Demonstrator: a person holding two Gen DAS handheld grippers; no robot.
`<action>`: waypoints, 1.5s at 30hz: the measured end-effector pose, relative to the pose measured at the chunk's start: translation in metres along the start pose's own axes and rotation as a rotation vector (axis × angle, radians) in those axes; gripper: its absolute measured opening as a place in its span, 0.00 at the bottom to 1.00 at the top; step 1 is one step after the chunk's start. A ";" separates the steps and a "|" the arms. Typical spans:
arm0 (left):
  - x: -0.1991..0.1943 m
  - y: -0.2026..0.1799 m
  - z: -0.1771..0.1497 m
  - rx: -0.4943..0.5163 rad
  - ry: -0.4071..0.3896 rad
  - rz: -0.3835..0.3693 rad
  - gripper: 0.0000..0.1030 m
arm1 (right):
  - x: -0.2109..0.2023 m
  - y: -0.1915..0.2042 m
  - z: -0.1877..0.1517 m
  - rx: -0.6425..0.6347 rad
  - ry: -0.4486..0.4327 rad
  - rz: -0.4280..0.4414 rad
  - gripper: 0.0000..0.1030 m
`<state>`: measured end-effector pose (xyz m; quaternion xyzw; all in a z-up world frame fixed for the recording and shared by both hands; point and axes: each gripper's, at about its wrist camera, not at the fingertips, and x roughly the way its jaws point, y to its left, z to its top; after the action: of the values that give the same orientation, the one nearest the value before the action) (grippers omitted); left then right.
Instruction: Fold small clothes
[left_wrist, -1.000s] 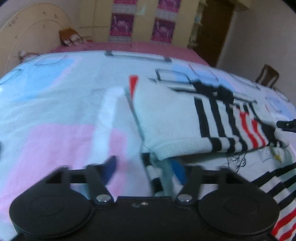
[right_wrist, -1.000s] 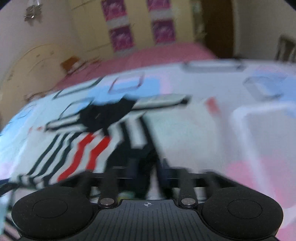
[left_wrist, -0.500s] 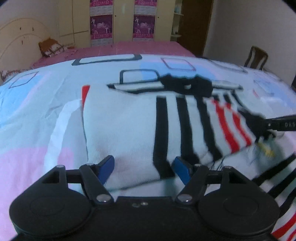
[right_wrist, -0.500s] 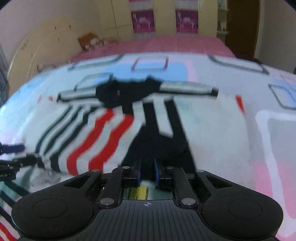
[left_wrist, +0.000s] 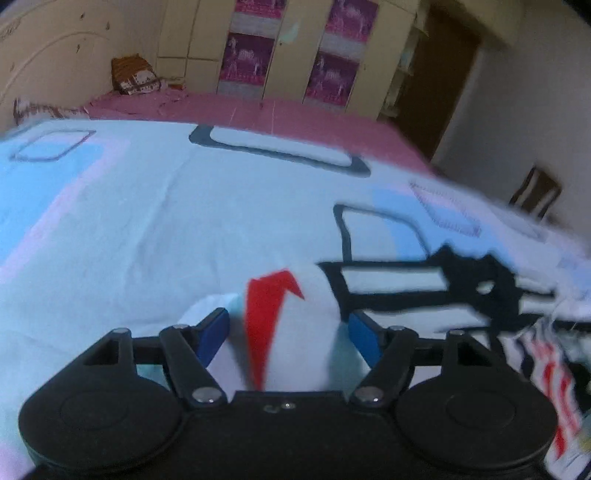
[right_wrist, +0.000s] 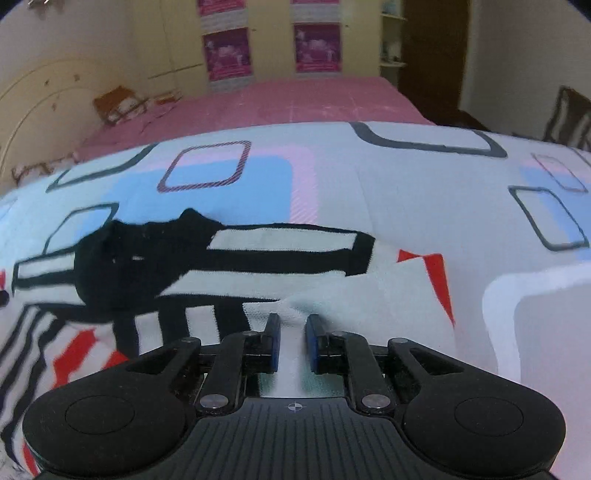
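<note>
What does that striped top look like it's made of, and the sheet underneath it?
The striped top looks like knitted yarn, matte, perhaps cotton or acrylic: fine ribbed loops show near the right gripper. The bedsheet seems smooth printed woven cloth, lying flat with faint creases.

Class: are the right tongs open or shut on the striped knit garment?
Shut: the right tongs pinch a raised ridge of the white, black-and-red striped knit garment.

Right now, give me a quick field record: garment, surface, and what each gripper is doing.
garment: striped knit sweater, white with black and red stripes, partly folded
surface: patterned bedsheet
left gripper: jaws wide apart, the sweater's red-marked corner lying between them
right gripper: jaws nearly closed, pinching a raised fold of white knit
background: pink bed, wardrobe doors with purple posters
</note>
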<state>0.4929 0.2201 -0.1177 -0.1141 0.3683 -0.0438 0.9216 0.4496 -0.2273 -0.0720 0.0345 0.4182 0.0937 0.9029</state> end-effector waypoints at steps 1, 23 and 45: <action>-0.004 0.000 0.001 0.005 0.004 0.009 0.65 | -0.003 0.005 0.000 -0.018 -0.001 -0.012 0.13; -0.043 -0.088 -0.059 0.259 -0.022 0.019 0.71 | -0.031 0.041 -0.038 -0.067 0.014 -0.058 0.18; -0.072 -0.109 -0.092 0.192 -0.038 0.012 0.75 | -0.076 0.025 -0.067 0.006 -0.005 0.080 0.23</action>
<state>0.3775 0.1101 -0.1081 -0.0239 0.3457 -0.0714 0.9353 0.3470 -0.2193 -0.0549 0.0541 0.4143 0.1286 0.8994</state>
